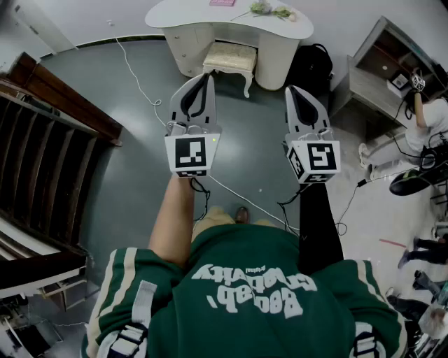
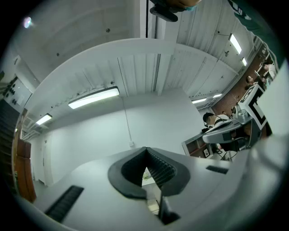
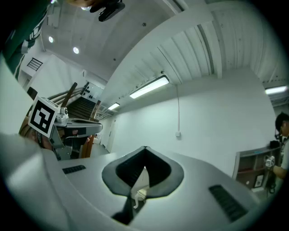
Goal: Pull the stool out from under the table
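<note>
A cream stool [image 1: 230, 59] with a padded seat and curved legs stands half under the white curved table [image 1: 231, 17] at the far side of the room. My left gripper [image 1: 206, 75] is held in the air well short of the stool, jaws shut and empty. My right gripper [image 1: 289, 89] hangs beside it, also shut and empty. In the left gripper view the shut jaws [image 2: 146, 155] point up toward the wall and ceiling. Through the slit of the right gripper [image 3: 144, 155] a sliver of the white table shows.
A dark wooden staircase [image 1: 42, 161] fills the left side. A white cable [image 1: 143, 87] runs across the grey floor. A grey shelf unit [image 1: 381, 70] stands at the right, with a person [image 1: 427, 126] and cables near it. A black bag [image 1: 311, 66] sits beside the table.
</note>
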The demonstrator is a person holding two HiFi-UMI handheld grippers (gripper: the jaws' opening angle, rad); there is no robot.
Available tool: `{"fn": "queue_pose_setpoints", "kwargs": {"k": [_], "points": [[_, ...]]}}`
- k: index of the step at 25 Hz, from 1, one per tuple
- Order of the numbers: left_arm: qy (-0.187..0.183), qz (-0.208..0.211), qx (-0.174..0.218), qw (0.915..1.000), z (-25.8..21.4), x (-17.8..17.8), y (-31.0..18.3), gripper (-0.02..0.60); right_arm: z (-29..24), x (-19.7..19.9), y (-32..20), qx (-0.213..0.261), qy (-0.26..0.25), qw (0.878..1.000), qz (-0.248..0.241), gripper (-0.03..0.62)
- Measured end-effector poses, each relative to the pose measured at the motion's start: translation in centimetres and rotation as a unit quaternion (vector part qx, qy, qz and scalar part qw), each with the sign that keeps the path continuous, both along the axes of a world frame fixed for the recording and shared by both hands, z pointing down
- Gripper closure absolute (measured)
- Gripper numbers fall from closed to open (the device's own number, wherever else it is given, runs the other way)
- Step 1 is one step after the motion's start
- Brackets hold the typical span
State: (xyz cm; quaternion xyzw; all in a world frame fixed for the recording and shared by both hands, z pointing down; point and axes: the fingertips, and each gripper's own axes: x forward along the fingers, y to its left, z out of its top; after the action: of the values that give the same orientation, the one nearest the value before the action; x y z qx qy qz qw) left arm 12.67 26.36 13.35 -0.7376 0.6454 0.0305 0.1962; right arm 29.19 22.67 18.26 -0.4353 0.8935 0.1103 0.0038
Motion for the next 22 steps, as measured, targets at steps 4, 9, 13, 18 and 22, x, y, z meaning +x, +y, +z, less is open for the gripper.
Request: {"fn": "queue_pose_setpoints", "kwargs": {"k": [4,9,13,18,22], "points": [[-0.013,-0.003,0.001,0.9999,-0.1,0.3,0.2,0.568,-0.1,0.0,0.2,0.001,0.006,1.000,-0.006,0.586],[-0.007,-0.003,0.001,1.0000,0.0,0.1,0.7,0.568,0.3,0.0,0.5,-0.007,-0.005,1.000,-0.019,0.586],[0.003,-0.003,-0.007,1.0000,0.3,-0.5,1.0,0.568,0.5,0.1,0.5,-0.013,-0.008,1.000,-0.019,0.585],[-0.005,-0.009,-0.012,0.9999,0.6,-0.8,1.3,0.568,1.1,0.1,0.4,-0.019,-0.016,0.999,-0.021,0.585],[-0.006,-0.013,-0.016,0.9998,0.9,-1.6,1.1,0.568,1.4,-0.5,0.0,-0.021,-0.016,0.999,-0.022,0.585]]}}
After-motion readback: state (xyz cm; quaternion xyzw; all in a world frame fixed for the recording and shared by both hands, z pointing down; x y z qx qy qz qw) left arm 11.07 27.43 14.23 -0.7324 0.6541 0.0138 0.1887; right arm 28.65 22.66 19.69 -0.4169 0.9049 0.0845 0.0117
